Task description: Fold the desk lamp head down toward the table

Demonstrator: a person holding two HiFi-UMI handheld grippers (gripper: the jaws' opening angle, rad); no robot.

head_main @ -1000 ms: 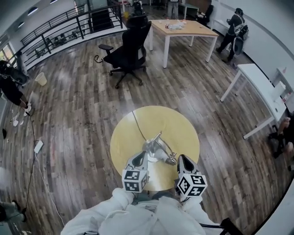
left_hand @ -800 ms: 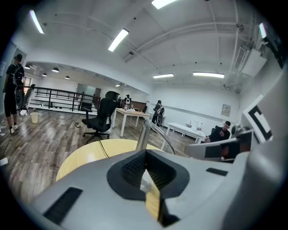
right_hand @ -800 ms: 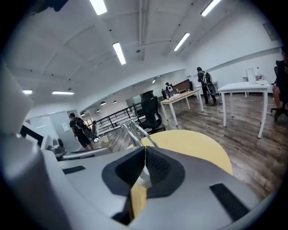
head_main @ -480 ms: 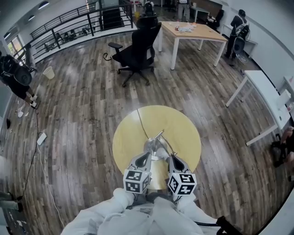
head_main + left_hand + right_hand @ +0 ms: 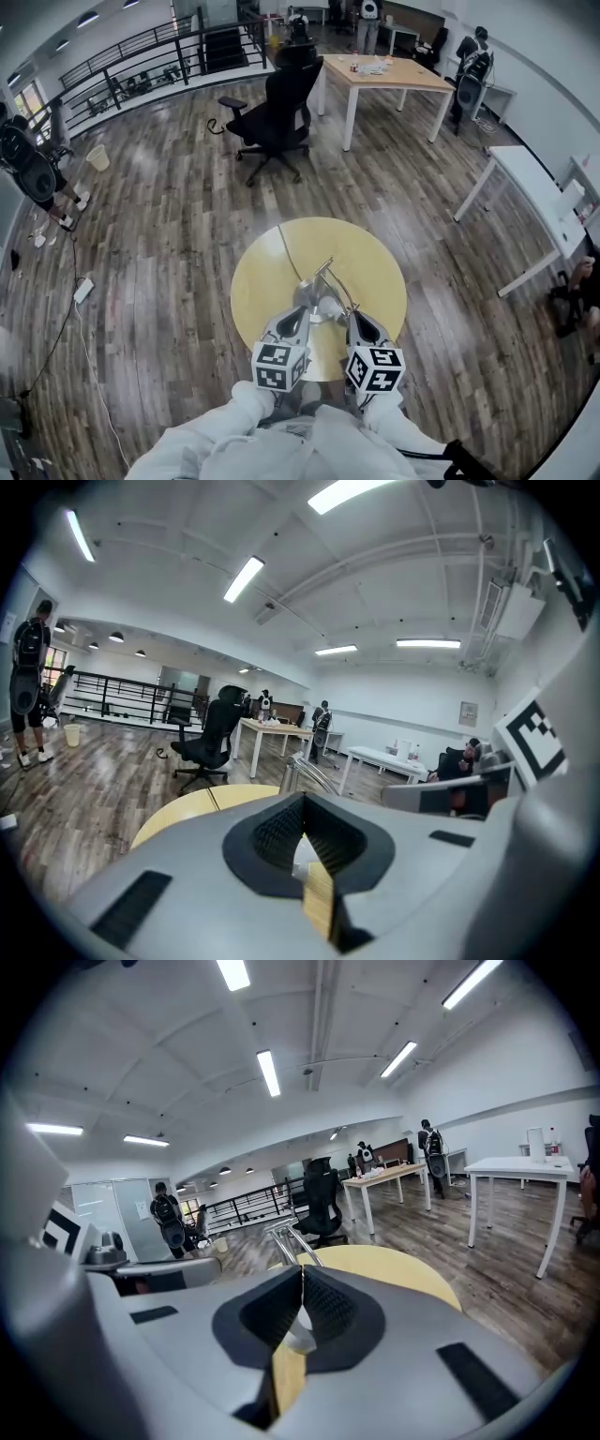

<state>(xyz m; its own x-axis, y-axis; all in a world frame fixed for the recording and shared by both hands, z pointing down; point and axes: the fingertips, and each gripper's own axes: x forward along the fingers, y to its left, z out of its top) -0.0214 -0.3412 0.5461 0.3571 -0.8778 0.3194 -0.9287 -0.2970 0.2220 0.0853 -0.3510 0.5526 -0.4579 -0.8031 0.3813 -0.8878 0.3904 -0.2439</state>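
**Silver desk lamp on a round table**

A silver desk lamp (image 5: 323, 292) with thin, slanting metal arms sits at the centre of the frame on a round yellow table (image 5: 272, 253). Just below it, the left gripper (image 5: 299, 317) and right gripper (image 5: 352, 320) are fully closed, holding nothing.

Black office chair (image 5: 274, 111), wooden desk (image 5: 386, 71), railing (image 5: 131, 45)

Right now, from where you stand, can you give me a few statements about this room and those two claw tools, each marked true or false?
1. The left gripper and the right gripper both have their jaws closed. True.
2. The silver metal desk lamp stands on the round yellow wooden table. True.
3. The black office chair is pushed against that table. False: it stands well apart, beyond it.
4. The floor is grey carpet. False: it is dark wood planks.
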